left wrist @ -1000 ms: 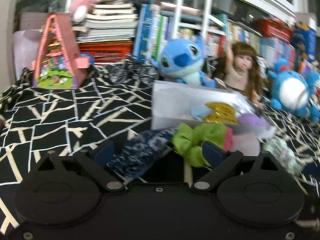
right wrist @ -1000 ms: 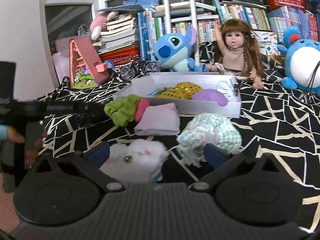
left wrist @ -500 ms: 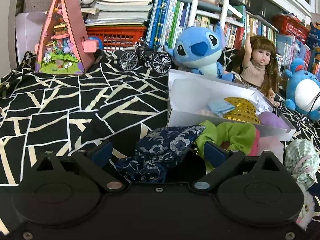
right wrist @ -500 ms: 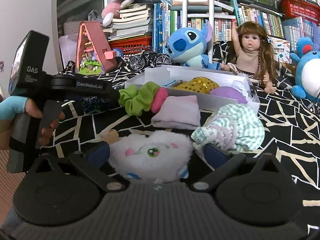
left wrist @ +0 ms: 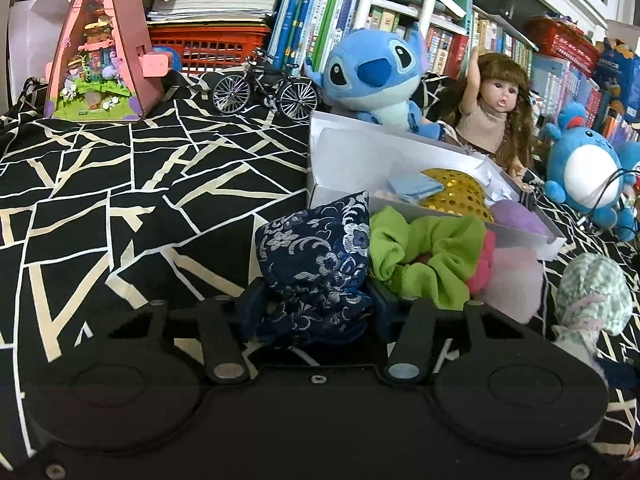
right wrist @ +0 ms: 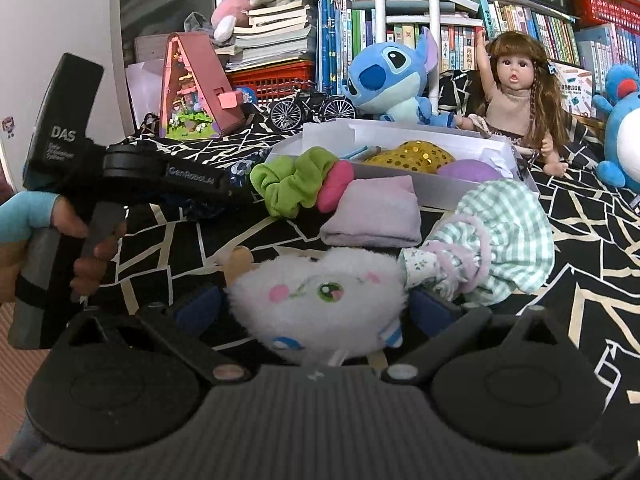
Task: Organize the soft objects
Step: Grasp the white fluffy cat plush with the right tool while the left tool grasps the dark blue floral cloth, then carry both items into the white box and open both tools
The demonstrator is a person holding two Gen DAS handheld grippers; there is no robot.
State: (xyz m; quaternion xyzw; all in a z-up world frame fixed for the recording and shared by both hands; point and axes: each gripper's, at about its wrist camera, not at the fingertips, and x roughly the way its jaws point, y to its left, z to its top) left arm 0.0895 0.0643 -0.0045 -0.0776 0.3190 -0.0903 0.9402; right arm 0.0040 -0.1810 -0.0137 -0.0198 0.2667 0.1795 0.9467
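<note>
My left gripper [left wrist: 314, 304] is closing its jaws on a navy floral pouch [left wrist: 316, 248], and both pads press its sides. A green scrunchie [left wrist: 428, 252] and a pale pink folded cloth [left wrist: 512, 276] lie just right of it, in front of the white box [left wrist: 352, 152]. In the right wrist view, a fluffy white plush [right wrist: 320, 300] fills the gap of my right gripper [right wrist: 314, 306], whose fingers stand wide. A green checked cloth bundle [right wrist: 504, 236] lies against its right finger. A hand [right wrist: 92, 248] holds the left tool's handle.
The box holds a gold sequin piece [left wrist: 456, 196], a light blue cloth and a purple item. Behind it sit a blue plush [left wrist: 372, 76], a doll [left wrist: 496, 120], a round blue plush [left wrist: 584, 176], a model bicycle [left wrist: 268, 88] and a pink toy house [left wrist: 104, 48]. Bookshelves close the back.
The left jaws have closed in from wide onto the navy pouch. The right gripper has crept forward, so the white plush now sits deeper between its fingers.
</note>
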